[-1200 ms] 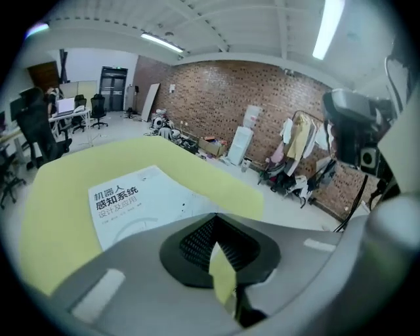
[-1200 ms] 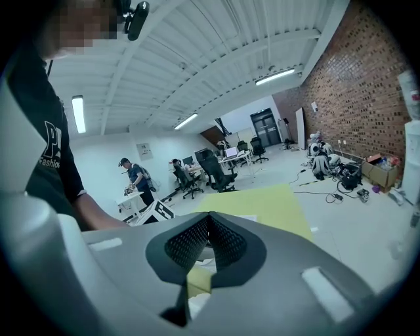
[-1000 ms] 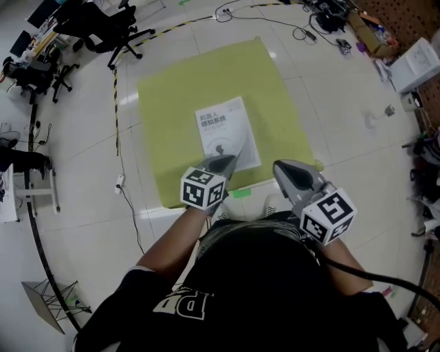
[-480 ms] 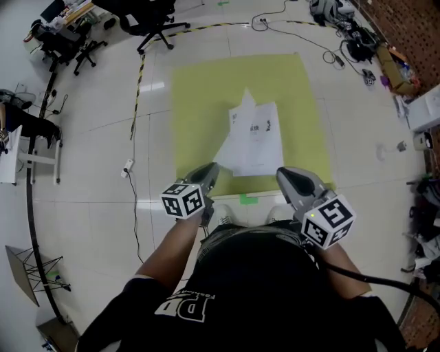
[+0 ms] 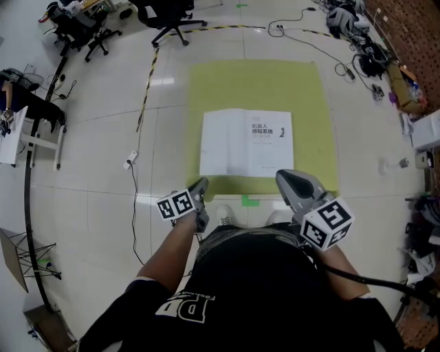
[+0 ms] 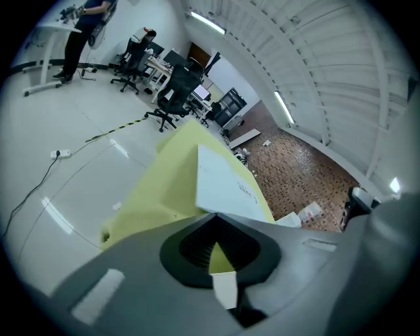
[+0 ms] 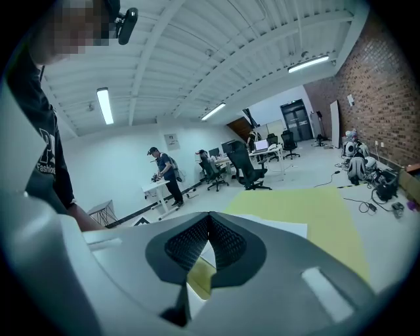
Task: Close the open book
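Black T-shirt with white lettering; grey left gripper and right gripper carry black-and-white marker cubes

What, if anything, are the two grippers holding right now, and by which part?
Nothing. The left gripper and the right gripper both have their jaws together and empty; the open book lies on the yellow mat, apart from both.

The hand-held gripper, jaws together, faces the book.

Open-plan lab or office workshop: office chairs are standing on tiled floor, strip lights are burning overhead, a brick wall is bounding one side.
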`<move>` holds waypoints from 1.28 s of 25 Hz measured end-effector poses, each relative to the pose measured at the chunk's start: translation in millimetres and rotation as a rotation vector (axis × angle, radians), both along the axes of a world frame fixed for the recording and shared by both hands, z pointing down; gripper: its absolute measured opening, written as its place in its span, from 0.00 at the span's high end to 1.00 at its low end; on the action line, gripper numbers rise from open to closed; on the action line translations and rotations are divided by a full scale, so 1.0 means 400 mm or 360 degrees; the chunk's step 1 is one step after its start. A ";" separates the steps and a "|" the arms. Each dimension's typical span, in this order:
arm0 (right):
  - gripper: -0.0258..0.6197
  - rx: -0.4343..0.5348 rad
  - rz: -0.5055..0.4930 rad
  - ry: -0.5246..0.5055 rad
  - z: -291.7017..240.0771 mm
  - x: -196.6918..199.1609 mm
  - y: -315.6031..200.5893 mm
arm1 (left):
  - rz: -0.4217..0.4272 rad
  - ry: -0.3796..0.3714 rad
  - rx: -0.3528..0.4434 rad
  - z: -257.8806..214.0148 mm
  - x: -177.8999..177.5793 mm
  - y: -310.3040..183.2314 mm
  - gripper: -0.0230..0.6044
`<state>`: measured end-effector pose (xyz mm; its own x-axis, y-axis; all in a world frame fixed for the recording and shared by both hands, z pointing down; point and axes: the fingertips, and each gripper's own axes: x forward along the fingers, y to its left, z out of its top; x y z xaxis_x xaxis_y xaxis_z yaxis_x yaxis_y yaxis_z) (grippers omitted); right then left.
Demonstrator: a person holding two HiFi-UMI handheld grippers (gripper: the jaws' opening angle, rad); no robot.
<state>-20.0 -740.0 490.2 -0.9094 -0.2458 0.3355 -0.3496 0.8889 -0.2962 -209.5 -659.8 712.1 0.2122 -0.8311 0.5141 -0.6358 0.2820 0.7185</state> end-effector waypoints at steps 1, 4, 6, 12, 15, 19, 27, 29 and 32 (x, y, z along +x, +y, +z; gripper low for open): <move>0.95 -0.0001 0.0001 0.0002 0.001 -0.002 0.001 | -0.0010 0.0006 0.0008 0.007 0.001 0.003 0.95; 0.95 0.0002 0.0008 0.0006 0.003 -0.001 0.005 | -0.0029 -0.0014 0.0029 0.013 0.003 0.002 0.95; 0.95 0.0005 0.0015 0.0010 0.004 0.002 0.006 | -0.0015 -0.0080 0.0009 0.014 0.005 0.003 0.95; 0.95 0.0007 0.0075 0.0002 0.007 0.024 0.003 | 0.0230 -0.0357 0.0122 -0.077 0.068 -0.040 0.95; 0.95 0.0008 0.0109 -0.0007 0.005 0.036 -0.002 | 0.0346 -0.0420 0.0177 -0.130 0.108 -0.072 0.95; 0.95 0.0025 0.0144 -0.0012 -0.002 0.048 -0.004 | 0.0440 -0.0504 0.0225 -0.195 0.135 -0.107 0.95; 0.95 0.0102 0.0184 -0.0039 -0.039 0.067 -0.005 | 0.0525 -0.0535 0.0419 -0.395 0.166 -0.140 0.95; 0.95 0.0121 0.0197 -0.0085 -0.059 0.070 -0.006 | 0.0580 -0.0619 0.0469 -0.441 0.182 -0.130 0.95; 0.95 0.0130 0.0214 -0.0125 -0.079 0.079 -0.005 | 0.0650 -0.0762 0.0558 -0.500 0.207 -0.108 0.95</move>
